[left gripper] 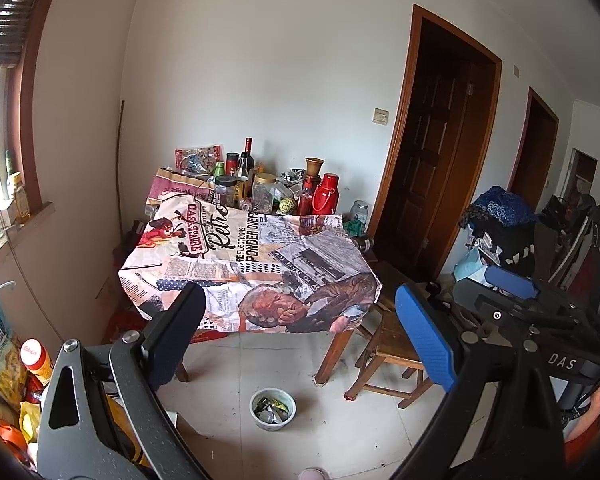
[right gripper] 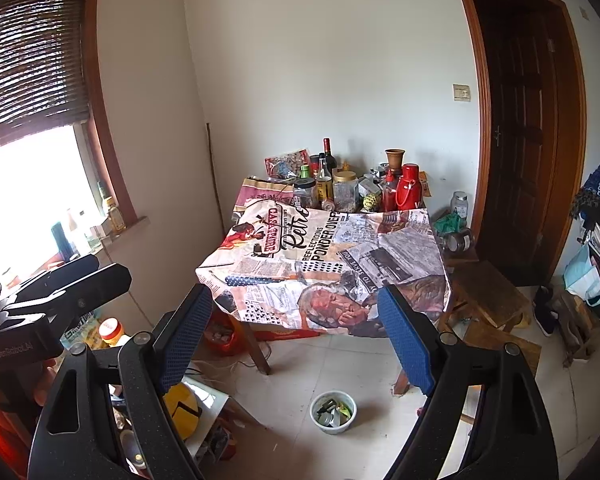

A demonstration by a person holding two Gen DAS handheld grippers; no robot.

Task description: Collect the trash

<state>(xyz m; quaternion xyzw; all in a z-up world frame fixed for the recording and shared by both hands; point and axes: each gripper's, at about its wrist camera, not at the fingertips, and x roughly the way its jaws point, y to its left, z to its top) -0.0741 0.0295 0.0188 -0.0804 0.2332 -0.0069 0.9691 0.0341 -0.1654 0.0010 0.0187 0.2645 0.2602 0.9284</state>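
Note:
A small pale bowl-shaped bin [left gripper: 273, 409] stands on the tiled floor in front of the table, with wrappers and scraps inside; it also shows in the right wrist view [right gripper: 333, 411]. My left gripper [left gripper: 300, 332] is open and empty, held high above the floor, back from the table. My right gripper [right gripper: 296, 340] is open and empty too, at about the same height. The right gripper's body [left gripper: 540, 304] shows at the right of the left wrist view. The left gripper's body [right gripper: 56, 292] shows at the left of the right wrist view.
A wooden table [left gripper: 256, 276] with a newspaper-print cloth stands against the wall, its far side crowded with bottles, jars and a red flask [left gripper: 325, 200]. A wooden stool [left gripper: 392, 356] stands at its right. Packets and a jar [left gripper: 36, 360] lie at left. Dark doors at right.

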